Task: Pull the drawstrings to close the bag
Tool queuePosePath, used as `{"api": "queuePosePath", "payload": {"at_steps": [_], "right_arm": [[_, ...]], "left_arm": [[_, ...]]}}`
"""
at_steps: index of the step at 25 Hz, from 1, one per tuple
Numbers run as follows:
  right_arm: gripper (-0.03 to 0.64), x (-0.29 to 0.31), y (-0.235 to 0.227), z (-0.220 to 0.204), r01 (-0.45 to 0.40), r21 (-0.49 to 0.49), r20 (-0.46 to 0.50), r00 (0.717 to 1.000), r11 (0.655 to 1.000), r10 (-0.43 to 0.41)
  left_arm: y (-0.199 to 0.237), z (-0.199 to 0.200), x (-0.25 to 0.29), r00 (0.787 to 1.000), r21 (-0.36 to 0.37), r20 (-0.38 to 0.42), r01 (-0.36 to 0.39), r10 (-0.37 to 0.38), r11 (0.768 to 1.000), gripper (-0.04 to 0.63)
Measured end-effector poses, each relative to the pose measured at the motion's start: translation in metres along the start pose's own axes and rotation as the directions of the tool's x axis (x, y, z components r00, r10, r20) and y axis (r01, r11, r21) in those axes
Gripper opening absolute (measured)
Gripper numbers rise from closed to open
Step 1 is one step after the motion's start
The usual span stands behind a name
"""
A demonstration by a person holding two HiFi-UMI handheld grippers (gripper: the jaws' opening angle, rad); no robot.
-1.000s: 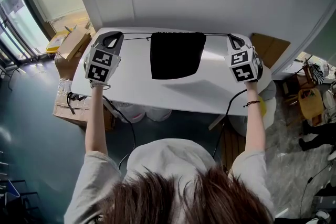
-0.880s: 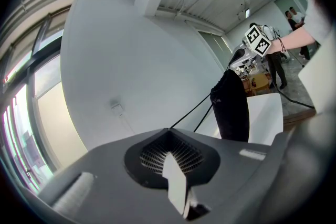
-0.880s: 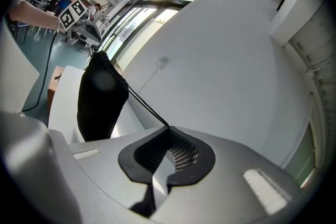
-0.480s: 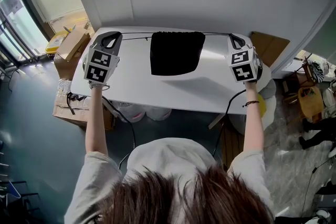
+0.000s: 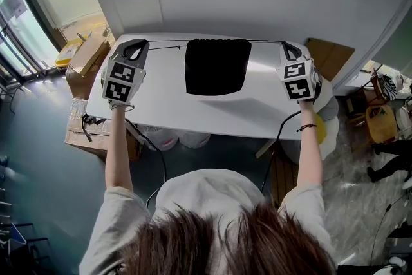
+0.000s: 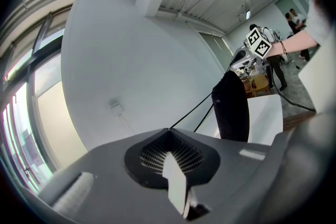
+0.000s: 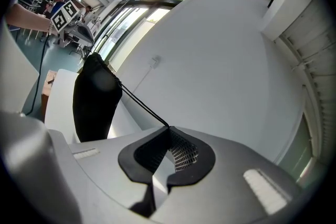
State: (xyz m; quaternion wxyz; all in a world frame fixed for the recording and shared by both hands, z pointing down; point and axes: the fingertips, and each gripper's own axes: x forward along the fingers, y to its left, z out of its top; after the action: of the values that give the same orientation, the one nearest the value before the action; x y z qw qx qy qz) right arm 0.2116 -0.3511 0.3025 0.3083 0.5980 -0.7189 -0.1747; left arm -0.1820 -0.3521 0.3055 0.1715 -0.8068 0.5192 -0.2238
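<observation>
Symmetric setup: left claw [image 5: 145, 42] and right claw [image 5: 284, 43] each clamped a taut drawstring [image 5: 168, 42]; bag [image 5: 217, 66] was centred between them, pull axis straight outward.

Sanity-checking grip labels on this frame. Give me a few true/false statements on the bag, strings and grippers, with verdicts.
1. The left gripper is shut on a drawstring. True.
2. The right gripper stands open and empty. False: it is shut on the other drawstring.
3. The bag is white. False: it is black.
4. The bag is between the two grippers. True.
5. Both strings run straight and taut from the bag's top. True.
</observation>
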Motion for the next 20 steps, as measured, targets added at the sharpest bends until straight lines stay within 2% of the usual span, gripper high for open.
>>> {"api": "queuePosePath", "payload": {"at_steps": [20], "right_arm": [[0.020,0.0021,-0.0045,-0.0067,0.059,0.062,-0.020,0.998,0.996,-0.058]], "left_arm": [[0.0028,-0.0065,0.0005,1.000,-0.005,0.003,-0.016,0.016,1.000,0.003]]}}
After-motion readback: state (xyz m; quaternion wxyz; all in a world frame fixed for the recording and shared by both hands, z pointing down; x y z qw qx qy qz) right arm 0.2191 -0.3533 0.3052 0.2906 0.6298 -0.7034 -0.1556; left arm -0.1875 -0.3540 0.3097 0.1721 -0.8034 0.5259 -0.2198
